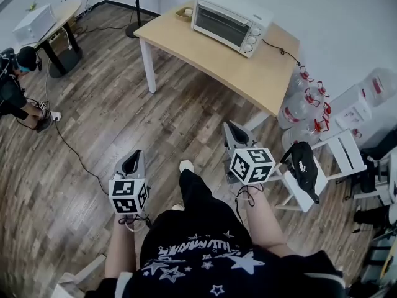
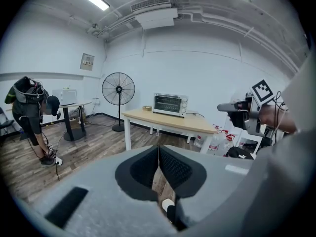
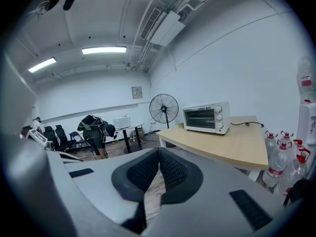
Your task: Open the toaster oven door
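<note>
toaster oven [image 1: 228, 22] sits at the far back of the wooden table [image 1: 248, 73], well apart from both grippers, and its glass door is shut. far left, a person [image 1: 13, 89] bends low over the wood floor [image 1: 111, 117], near a round dark table [image 1: 62, 17] with a white box [image 1: 34, 22] on it. the head view cuts off the top of the standing fan [image 2: 118, 89], but both gripper views show all of it, left of the wooden table. the left gripper [image 1: 131, 161] is squeezed closed with nothing in it, low over the floor. the right gripper [image 1: 234, 132] is squeezed closed too, with nothing in it. only the left gripper view shows the right gripper from the side, held in a hand [image 2: 277, 120]. only the right gripper view shows black office chairs [image 3: 58, 134]. right of the wooden table stand big clear water jugs [image 1: 304, 107] with red caps; i cannot tell how full they are. a black bag [image 1: 305, 166] lies on a white chair [image 1: 347, 153].
</note>
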The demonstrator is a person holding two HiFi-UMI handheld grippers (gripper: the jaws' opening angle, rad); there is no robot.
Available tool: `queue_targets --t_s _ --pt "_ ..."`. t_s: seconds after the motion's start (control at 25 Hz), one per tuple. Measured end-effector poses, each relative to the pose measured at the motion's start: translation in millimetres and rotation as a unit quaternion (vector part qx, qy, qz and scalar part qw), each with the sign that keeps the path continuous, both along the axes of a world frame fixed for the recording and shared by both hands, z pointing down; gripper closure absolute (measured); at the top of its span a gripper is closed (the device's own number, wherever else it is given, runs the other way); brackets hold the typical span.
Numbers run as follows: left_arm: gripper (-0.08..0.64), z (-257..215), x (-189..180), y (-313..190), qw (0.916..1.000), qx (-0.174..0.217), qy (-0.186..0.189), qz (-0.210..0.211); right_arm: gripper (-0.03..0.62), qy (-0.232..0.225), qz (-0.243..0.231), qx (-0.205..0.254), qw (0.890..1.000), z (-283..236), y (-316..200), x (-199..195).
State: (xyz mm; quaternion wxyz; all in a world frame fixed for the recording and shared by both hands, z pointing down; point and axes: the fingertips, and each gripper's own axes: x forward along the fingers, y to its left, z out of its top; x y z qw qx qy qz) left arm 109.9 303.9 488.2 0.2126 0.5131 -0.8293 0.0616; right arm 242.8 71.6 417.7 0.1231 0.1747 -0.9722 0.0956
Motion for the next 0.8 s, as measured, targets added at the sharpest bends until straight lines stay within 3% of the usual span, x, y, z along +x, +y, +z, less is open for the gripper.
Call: queue_targets --t_s 0.04,0.08,0.12,0.52,0.8 --pt "0.538 2.5 -3.6 -0.9 1.0 -0.002 0.0 -0.002 0.576 -0.003 0.0 -0.003 1.0 1.2 -2.6 -4.0" --pt "0.538 5.3 -7.7 -2.0 1.0 -0.005 0.002 -0.004 0.494 -0.004 -0.003 -0.007 1.0 3.3 -4.8 -8.7" --pt "0.538 7.5 -12.0 -3.6 0.9999 -0.007 0.003 -0.007 0.466 -0.004 -0.007 -0.012 1.0 5.7 -7.2 -13.8" --pt "0.538 13.0 -80.0 -46.2 0.9995 -0.028 0.003 -0.016 0.434 -0.003 -0.012 -0.036 0.999 22.0 -65.3 -89.7" --pt "0.538 5.8 -139.9 -111.0 0.9994 -0.032 0.001 -0.015 0.433 -0.003 -0.008 -0.047 0.999 22.5 -133.4 -152.0"
